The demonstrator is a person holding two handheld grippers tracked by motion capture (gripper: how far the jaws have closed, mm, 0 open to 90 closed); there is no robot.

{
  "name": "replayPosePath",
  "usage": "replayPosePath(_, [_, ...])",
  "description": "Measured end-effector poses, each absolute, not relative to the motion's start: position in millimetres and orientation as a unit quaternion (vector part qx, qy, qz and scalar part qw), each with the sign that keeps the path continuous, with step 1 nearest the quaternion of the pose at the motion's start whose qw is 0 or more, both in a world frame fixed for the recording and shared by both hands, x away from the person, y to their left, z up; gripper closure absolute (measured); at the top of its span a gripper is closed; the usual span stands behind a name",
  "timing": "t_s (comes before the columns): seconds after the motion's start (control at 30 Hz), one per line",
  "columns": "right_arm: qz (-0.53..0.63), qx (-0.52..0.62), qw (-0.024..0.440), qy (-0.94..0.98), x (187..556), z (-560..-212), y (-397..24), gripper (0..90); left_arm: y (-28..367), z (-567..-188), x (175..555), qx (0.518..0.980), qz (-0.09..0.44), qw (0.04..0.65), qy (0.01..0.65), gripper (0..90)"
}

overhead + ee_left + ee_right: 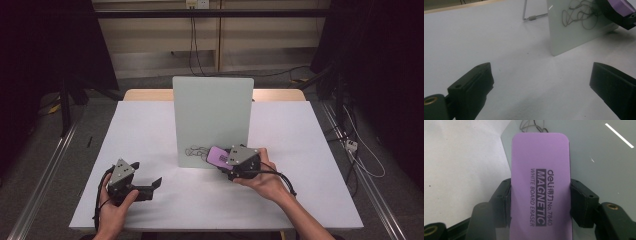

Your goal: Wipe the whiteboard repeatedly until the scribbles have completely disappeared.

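Table (150, 125): white top, wooden edge showing at the far side. Whiteboard (212, 120): pale, upright, standing near the table's middle on a wire stand (535, 17) seen behind it in the left gripper view; a dark scribble (196, 150) sits in its lower left corner in the high view, and appears again as looping lines (580, 13) in the left gripper view. Eraser (541, 182): purple, rounded corners, printed "MAGNETIC WHITE BOARD ERASER" in dark letters; pinched by its long sides between the jaws of the right gripper (540, 201), its free end reaching forward to the board's lower part, just right of the scribble; whether it touches the board's face cannot be told. In the high view the eraser (218, 156) lies at the board's bottom edge, with the right gripper (225, 162) and its hand (265, 177) just beside it. Left gripper (159, 183): held low over the near left of the table, well apart from the board, jaws spread wide with nothing but bare table between them (541, 82).
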State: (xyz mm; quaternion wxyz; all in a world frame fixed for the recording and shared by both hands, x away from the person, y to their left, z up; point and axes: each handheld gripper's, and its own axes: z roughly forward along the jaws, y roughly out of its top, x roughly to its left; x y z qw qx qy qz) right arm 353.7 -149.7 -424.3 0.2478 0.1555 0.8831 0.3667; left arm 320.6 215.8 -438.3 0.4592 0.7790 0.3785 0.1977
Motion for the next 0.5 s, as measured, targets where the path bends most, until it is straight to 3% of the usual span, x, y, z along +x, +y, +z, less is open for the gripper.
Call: replayPosePath(0.5, [0.372,0.152,0.264,0.877,354.3,-419.1,-150.0,41.8,217.0,-438.0,320.0,0.778,0.2,0.46,0.378,4.7])
